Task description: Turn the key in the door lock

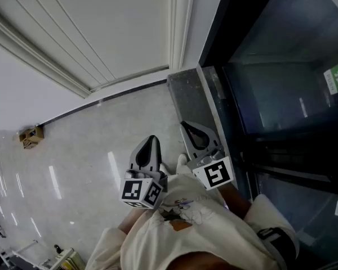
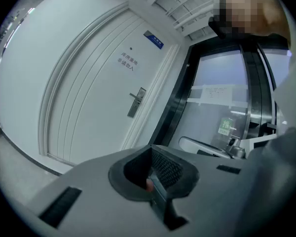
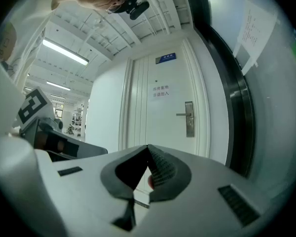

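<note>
While the person is standing well short of the door [image 3: 160,127], the left gripper [image 2: 150,151] and right gripper [image 3: 148,149] are pointing side by side toward it, both clenched on nothing, probably waiting for the approach. At the door's right edge the lock plate [image 3: 189,119] is standing upright, its lever [image 3: 180,114] pointing left across the door; any key is showing too small to tell.

Bare floor [image 1: 101,145] runs from the left tongs [image 1: 152,140] and right tongs [image 1: 186,127] to the door [image 3: 160,127]. On the right the passage is bounded by the glass wall [image 1: 281,94], its dark frame [image 3: 233,112] and a stone base [image 1: 188,97]. The handle [image 3: 181,114] juts leftward from the lock plate [image 3: 189,120]. A box [image 1: 31,135] stands far left, against the wall.
</note>
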The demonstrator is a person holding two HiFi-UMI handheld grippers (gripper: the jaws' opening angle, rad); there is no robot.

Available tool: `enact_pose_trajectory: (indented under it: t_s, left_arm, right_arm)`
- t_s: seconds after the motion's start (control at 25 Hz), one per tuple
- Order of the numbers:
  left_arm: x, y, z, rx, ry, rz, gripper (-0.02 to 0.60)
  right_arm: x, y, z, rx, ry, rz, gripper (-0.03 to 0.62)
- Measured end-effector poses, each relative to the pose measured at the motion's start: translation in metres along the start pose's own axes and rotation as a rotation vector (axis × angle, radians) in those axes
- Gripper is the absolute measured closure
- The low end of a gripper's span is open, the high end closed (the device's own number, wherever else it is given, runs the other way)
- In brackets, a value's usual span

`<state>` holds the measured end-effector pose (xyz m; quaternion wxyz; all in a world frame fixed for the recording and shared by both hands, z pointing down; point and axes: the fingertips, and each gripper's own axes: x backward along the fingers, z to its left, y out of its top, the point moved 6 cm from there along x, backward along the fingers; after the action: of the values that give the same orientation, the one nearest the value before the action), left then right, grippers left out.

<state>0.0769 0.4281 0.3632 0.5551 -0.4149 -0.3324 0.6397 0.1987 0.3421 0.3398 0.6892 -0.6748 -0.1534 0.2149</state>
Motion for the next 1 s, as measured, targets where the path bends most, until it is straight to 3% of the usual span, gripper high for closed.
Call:
enact_pose_trajectory:
  t_s: [0.32,0.52,0.64,0.76,1.0]
  left_arm:
    - [-0.017,-0.006,-0.016,-0.014,0.014,-0.010,0.575]
    - [-0.026,-0.007,-0.024,-0.012,0.013,-0.008,0.575]
    - [-0.033,-0.008,-0.020,-0.011,0.022,-0.016,0.575]
    - [-0.044,-0.015,-0.010,-0.023,0.049,-0.024,0.575]
    - [-0.073,-0.018,0.000,-0.029,0.066,0.000,0.575]
  right_arm:
    - [0.010,-0.003,-0.023,0.010,0.010,-0.006,0.588]
    - [0.015,-0.001,-0.035,-0.107,0.057,-0.042,0.580]
    - [0.016,-0.002,-0.047,-0.073,0.071,-0.066,0.494]
    - [0.011,-0.010,-0.058,-0.034,0.051,-0.062,0.494]
    - [-0.012,-0.018,-0.078,-0.063,0.055,-0.041,0.505]
